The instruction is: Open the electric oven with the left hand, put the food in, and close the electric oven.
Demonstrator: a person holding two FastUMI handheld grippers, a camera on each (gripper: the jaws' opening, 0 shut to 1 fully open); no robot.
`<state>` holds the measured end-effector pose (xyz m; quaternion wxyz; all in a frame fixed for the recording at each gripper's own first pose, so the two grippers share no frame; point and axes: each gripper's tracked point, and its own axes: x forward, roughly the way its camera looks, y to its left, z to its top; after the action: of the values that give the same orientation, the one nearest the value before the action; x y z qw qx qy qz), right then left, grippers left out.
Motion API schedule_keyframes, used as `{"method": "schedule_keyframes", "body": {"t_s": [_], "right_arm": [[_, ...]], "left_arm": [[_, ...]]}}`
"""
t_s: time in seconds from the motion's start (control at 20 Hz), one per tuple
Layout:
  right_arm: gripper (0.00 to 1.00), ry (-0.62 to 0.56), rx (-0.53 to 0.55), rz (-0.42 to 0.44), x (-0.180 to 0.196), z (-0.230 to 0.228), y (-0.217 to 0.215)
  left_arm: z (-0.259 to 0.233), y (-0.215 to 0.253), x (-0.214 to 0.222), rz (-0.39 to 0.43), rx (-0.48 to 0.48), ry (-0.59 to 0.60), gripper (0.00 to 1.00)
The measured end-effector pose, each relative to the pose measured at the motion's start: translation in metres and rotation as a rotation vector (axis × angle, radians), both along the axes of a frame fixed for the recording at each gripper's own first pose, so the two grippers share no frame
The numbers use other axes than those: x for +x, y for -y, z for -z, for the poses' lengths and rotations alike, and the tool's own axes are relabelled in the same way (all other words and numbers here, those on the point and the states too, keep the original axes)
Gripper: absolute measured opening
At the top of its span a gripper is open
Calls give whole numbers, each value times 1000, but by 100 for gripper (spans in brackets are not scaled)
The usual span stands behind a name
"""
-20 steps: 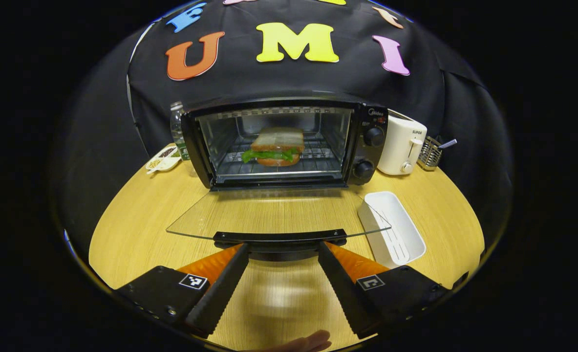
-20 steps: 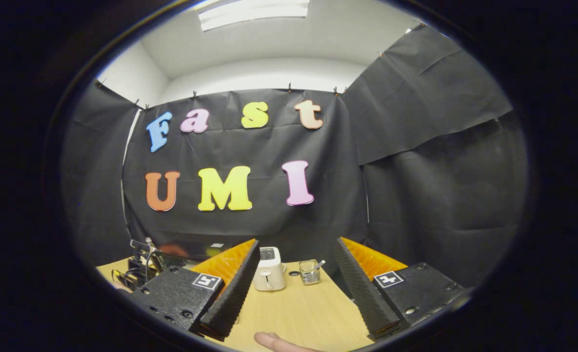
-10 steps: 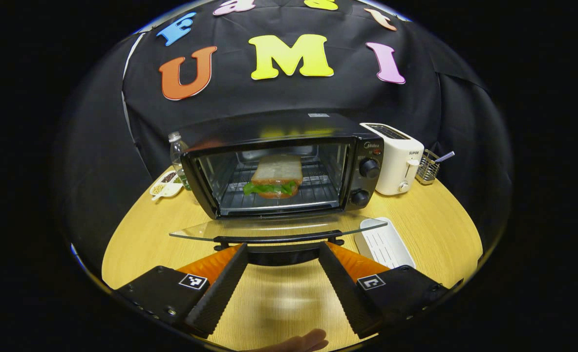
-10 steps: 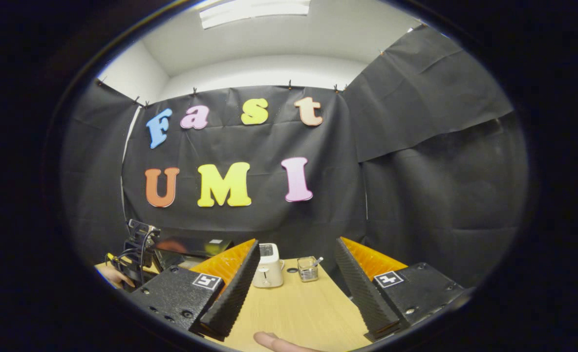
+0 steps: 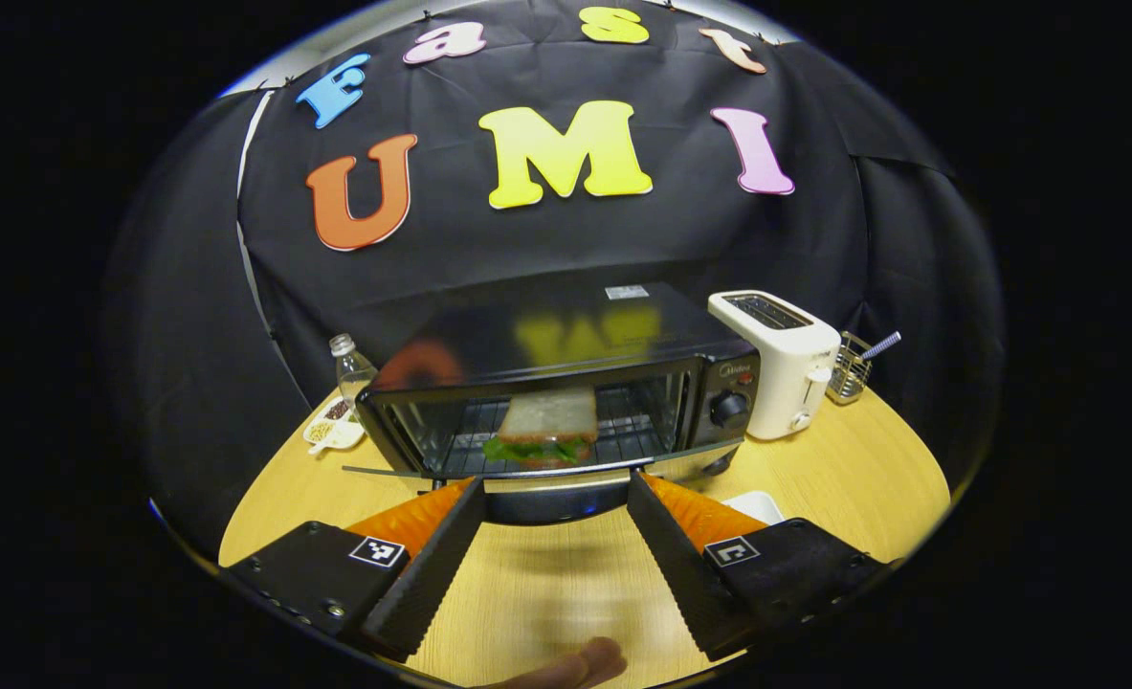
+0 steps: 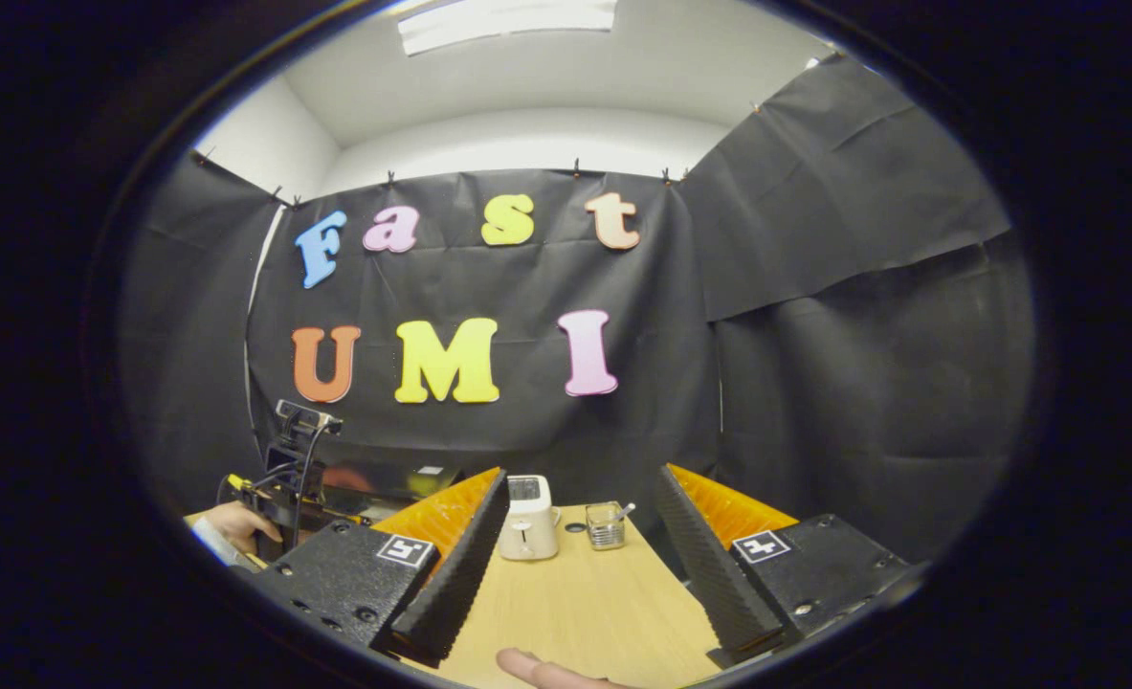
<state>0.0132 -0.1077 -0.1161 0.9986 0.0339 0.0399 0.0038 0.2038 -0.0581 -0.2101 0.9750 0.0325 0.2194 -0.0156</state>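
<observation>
Left gripper view, items taken from left to right. Beyond and to the left of the left gripper (image 5: 554, 536), at the far edge of the wooden table (image 5: 872, 459), lie a small white dish (image 5: 334, 433) of seeds and, just behind it, a clear bottle (image 5: 348, 364). Directly ahead of the jaws stands the electric oven (image 5: 566, 383); the sandwich (image 5: 546, 428) rests on the wire rack inside it, on the line between the two fingers. The glass door (image 5: 527, 469) is seen almost edge-on, partly raised, its dark handle (image 5: 554, 500) lying in the gap between the fingertips. The jaws stand apart and neither finger presses on the handle. Past the right finger sits part of a white tray (image 5: 755, 502), and farther off a white toaster (image 5: 778, 364) with a wire holder (image 5: 851, 368) beside it. Right gripper view: the right gripper (image 6: 575, 565) is raised above the table, jaws apart with nothing between them. Left of its left finger a hand (image 6: 235, 524) holds the other gripper's body. The toaster and holder show ahead, between the fingers.
</observation>
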Motion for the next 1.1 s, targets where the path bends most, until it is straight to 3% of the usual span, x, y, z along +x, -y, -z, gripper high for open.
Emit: {"method": "schedule_keyframes", "body": {"t_s": [0.15,0.35,0.5,0.55,0.6,1.1], "right_arm": [[87,-7,25,-12,-9,-6,-2],[86,-17,56,-33,-15,-11,-8],[86,-33,54,-24,-17,-10,-3],[98,-36,55,-22,-18,-11,-4],[86,-38,55,-23,-20,-11,-5],[86,-14,52,-6,-49,-29,-3]], "left_arm": [[-8,-8,23,-18,10,35,97],[-26,0,16,-7,-72,44,96],[-60,-5,-10,-9,-59,112,96],[-73,-7,-20,-12,-50,140,96],[-85,-10,-31,-13,-42,165,96],[-191,-38,-165,-71,-93,405,96]]}}
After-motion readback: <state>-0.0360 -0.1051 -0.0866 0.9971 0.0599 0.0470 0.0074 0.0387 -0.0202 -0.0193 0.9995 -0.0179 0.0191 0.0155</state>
